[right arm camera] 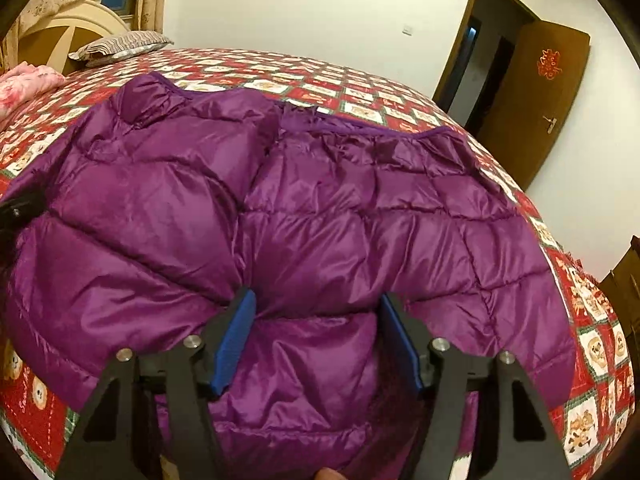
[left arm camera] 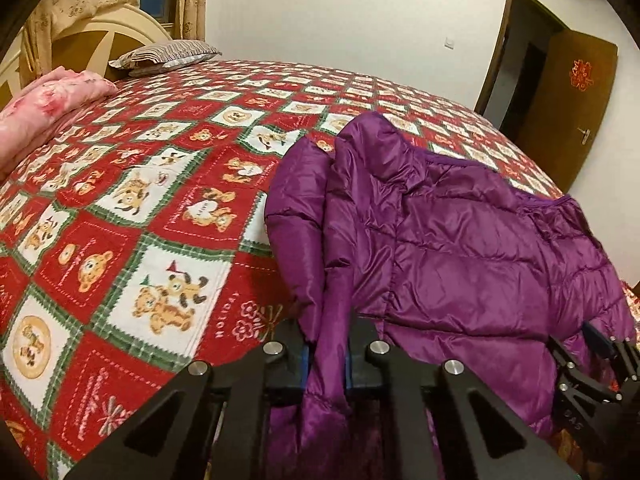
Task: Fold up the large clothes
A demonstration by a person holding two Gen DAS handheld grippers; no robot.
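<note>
A purple quilted down jacket (left arm camera: 460, 240) lies spread on the bed, its collar toward the far side. In the left wrist view my left gripper (left arm camera: 329, 340) is shut on a narrow fold of the jacket's near left edge, which hangs down between the fingers. My right gripper (right arm camera: 318, 332) stands wide over the jacket's (right arm camera: 320, 200) near hem; puffy fabric bulges up between the blue pads (right arm camera: 234, 340), whose inner faces still show. The right gripper (left arm camera: 612, 354) also shows at the right edge of the left wrist view, and the left gripper (right arm camera: 16, 212) at the left edge of the right wrist view.
The bed carries a red, white and green bear-print cover (left arm camera: 140, 200). A striped pillow (left arm camera: 168, 54) and a pink folded blanket (left arm camera: 48, 96) lie by the headboard at the far left. A brown door (right arm camera: 528, 100) stands open at the back right.
</note>
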